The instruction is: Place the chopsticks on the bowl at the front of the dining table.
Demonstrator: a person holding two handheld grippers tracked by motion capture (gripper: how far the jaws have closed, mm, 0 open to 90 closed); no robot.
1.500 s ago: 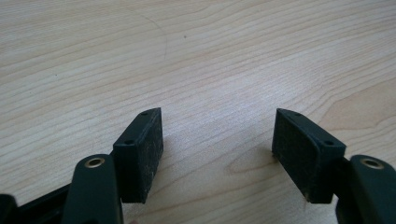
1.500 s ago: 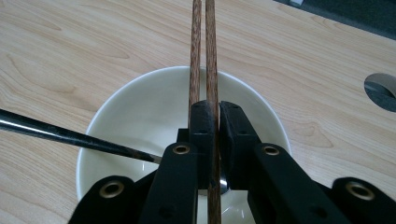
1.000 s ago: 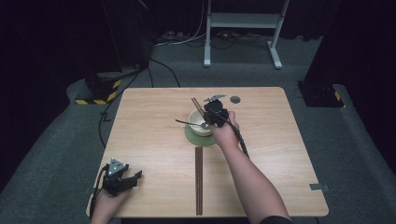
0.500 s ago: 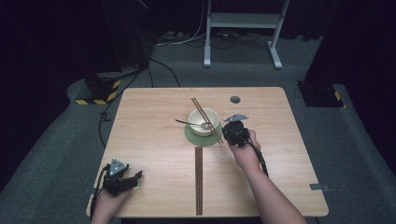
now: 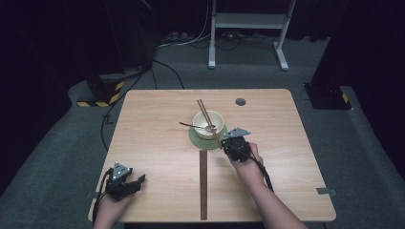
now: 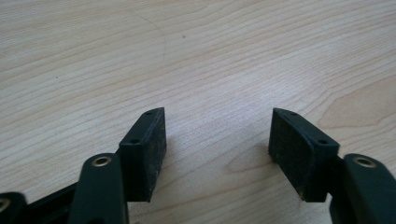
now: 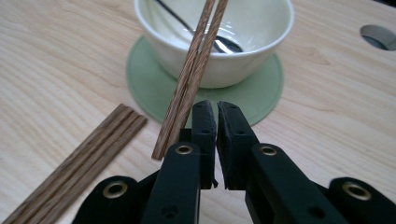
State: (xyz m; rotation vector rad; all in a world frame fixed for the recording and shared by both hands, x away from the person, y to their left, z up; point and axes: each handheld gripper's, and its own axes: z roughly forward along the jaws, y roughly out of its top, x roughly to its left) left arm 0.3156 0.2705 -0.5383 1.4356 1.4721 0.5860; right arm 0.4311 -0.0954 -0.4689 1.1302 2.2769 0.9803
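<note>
Chopsticks point(image 5: 208, 121), a wooden pair lying side by side, rested slanted across the rim of the cream bowl point(image 5: 208, 124), their near ends down on the bench point(image 5: 157, 143) just off the edge of the green coaster point(image 5: 197, 137). The bowl sat on that coaster and held a dark-handled spoon point(image 5: 193, 126). The right claw point(image 7: 215, 122) stood just beside the lower ends of the chopsticks, its jaws pressed together with nothing between them. A second strip of dark wooden sticks point(image 5: 203, 183) lay flat on the bench, running from the coaster toward the near edge. A round grey hole point(image 5: 240, 101) showed in the bench beyond the bowl. Well apart, at the near left corner, the left claw point(image 6: 217, 135) rested over bare wood, its jaws spread but lately drawing inward, holding nothing.
</note>
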